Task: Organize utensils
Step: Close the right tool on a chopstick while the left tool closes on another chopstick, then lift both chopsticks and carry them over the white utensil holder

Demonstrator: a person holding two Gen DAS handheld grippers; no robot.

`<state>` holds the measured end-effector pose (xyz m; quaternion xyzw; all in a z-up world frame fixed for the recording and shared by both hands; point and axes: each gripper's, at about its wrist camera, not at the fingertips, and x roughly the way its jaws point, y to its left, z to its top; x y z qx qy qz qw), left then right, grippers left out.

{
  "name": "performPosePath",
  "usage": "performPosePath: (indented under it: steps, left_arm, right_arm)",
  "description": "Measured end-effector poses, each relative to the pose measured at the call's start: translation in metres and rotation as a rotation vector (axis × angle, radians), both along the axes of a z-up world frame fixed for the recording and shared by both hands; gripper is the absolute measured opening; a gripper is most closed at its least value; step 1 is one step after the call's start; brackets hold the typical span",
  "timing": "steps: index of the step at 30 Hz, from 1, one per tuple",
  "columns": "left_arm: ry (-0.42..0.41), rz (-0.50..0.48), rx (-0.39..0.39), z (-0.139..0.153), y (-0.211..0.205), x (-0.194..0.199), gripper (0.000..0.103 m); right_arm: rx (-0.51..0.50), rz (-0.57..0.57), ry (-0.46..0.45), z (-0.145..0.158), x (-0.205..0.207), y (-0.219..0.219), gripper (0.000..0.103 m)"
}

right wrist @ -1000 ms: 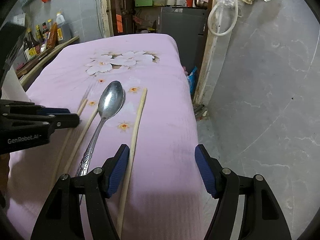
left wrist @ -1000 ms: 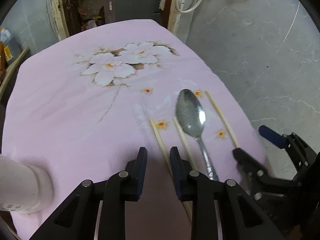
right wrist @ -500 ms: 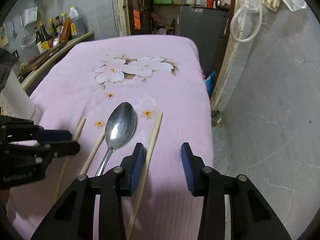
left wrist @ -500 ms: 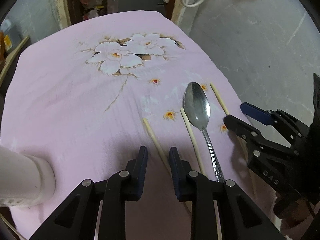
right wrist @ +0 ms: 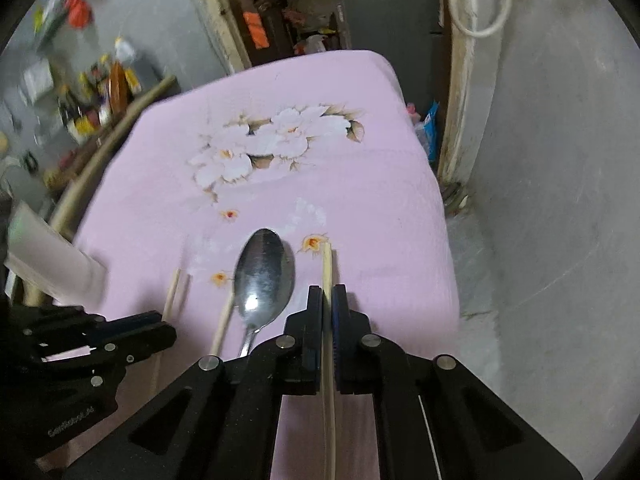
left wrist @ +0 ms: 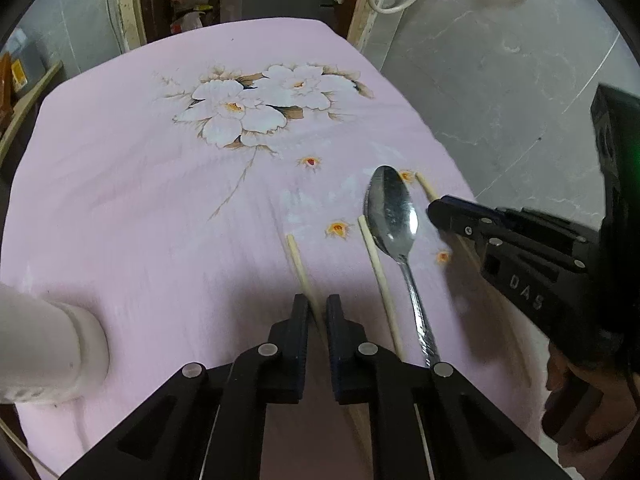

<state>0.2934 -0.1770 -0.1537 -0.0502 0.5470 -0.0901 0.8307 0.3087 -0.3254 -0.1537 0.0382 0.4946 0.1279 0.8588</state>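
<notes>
Three chopsticks and one spoon on the pink floral cloth

The steel spoon (left wrist: 391, 216) lies bowl-up, handle toward 6 o'clock. A pale chopstick (left wrist: 376, 264) lies just beside it at 9 o'clock, another (left wrist: 301, 265) farther toward 9 o'clock, pinched between tongs. The third chopstick (right wrist: 327, 276), at the spoon's 3 o'clock, is likewise clamped.

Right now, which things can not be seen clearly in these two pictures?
- Left chopstick: near end hidden under the left gripper, left wrist view.
- Right chopstick: left wrist view shows only its far tip; the right gripper covers the rest.
- Spoon: handle cut off by the right gripper's body, right wrist view.
- White cup: cut by the left edge, mouth unseen.
- Shelf bottles: blurred, right wrist view.
</notes>
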Motion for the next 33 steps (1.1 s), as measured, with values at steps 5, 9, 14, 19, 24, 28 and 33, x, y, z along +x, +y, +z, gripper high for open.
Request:
performPosePath:
  steps: [5,9,14,19,24,28,33]
  left_arm:
    - [-0.070,0.000,-0.049,0.023,0.014,-0.017,0.009]
    - [-0.134,-0.010,-0.097,0.046,0.027,-0.032,0.009]
    - [-0.222,-0.039,-0.116,0.073,0.034,-0.053,0.008]
    - [-0.310,-0.042,-0.119,0.101,0.047,-0.072,0.005]
    - [-0.376,-0.020,-0.122,0.122,0.069,-0.083,0.005]
    - [-0.405,0.010,-0.137,0.133,0.091,-0.086,0.005]
    - [-0.451,0.051,-0.155,0.155,0.121,-0.092,0.005]
  right_arm:
    - [0.103,-0.029,-0.069,0.021,-0.024,-0.013,0.005]
    - [0.171,-0.047,-0.162,0.044,-0.042,-0.019,0.005]
    - [0.205,-0.033,-0.263,0.071,-0.062,-0.009,0.005]
    - [0.285,-0.027,-0.370,0.100,-0.077,0.008,0.005]
    - [0.400,-0.047,-0.437,0.118,-0.081,0.025,0.005]
    - [0.473,-0.052,-0.483,0.127,-0.081,0.043,0.005]
    - [0.487,-0.025,-0.549,0.141,-0.081,0.079,0.005]
